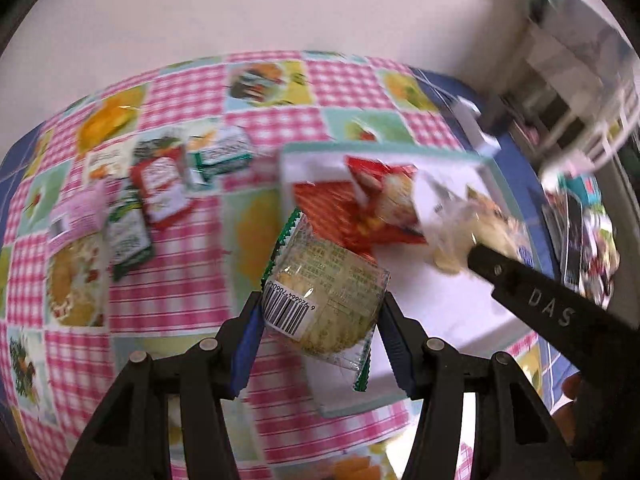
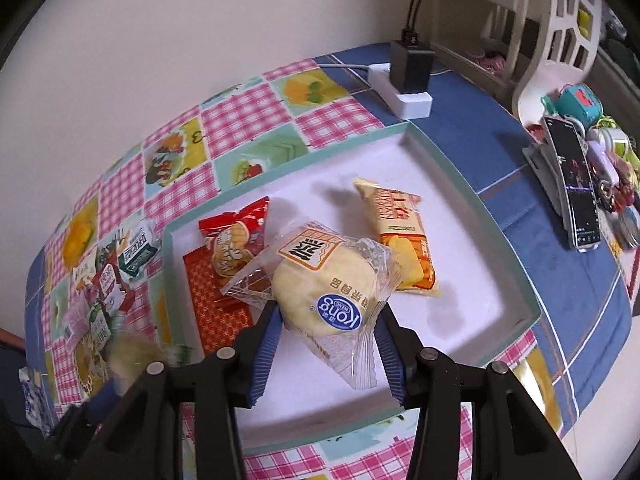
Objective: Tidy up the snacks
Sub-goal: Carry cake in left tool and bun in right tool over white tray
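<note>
Through my left claw (image 1: 322, 320) I see a clear-wrapped round cake (image 1: 326, 300) clamped between the blue pads — barcode up, green crimped ends — hanging over the near-left corner of the white tray (image 1: 436, 296), beside the red packets (image 1: 352, 208) already inside. I should carry it fully past the rim before letting go, clear of my other claw. Through my right claw (image 2: 328, 334) the pads grip a pale bun (image 2: 324, 284) in crinkly clear wrap with a blue oval label, above the tray's (image 2: 460, 240) middle — between a red biscuit packet (image 2: 236, 236) and an orange snack bag (image 2: 404, 236). I'd lower it onto bare white floor.
</note>
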Demonstrator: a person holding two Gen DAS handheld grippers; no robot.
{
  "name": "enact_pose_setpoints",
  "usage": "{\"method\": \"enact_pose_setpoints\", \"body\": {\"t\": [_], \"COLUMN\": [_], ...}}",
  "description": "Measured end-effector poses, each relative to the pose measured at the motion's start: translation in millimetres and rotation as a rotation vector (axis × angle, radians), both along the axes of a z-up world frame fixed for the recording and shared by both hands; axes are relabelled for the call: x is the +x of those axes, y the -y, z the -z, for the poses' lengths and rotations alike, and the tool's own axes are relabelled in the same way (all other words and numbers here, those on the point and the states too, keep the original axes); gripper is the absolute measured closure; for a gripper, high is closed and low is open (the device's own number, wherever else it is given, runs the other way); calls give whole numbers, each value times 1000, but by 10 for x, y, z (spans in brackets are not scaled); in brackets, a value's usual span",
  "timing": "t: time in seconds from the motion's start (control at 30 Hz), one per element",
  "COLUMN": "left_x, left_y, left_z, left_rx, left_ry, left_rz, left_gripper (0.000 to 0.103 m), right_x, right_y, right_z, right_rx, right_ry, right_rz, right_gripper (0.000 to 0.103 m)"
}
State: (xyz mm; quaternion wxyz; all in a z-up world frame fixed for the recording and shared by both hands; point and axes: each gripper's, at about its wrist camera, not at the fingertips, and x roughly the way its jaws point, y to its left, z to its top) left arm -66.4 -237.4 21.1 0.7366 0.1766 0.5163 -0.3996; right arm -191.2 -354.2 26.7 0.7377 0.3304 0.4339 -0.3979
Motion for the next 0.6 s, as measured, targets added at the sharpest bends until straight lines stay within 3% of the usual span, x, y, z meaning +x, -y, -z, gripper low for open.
{"method": "enact_pose_setpoints", "body": {"t": [0.3,0.5,0.6], "left_x": [-190,-163,-167], "left_y": [190,216,207], "left_z": [247,445,442], "left_rx": [32,85,73], "left_ry": [-19,-50,-55], "left_rz": [96,84,81], "left_gripper": [44,44,44], "right_x": [60,98,110], "right_y": [-38,-58,-59], "right_z": [76,172,217], "right_rx": [45,77,95], "right_ry": [-24,-48,-57], "right_rz": [-33,-44,-47], "right_gripper": [52,52,52]}}
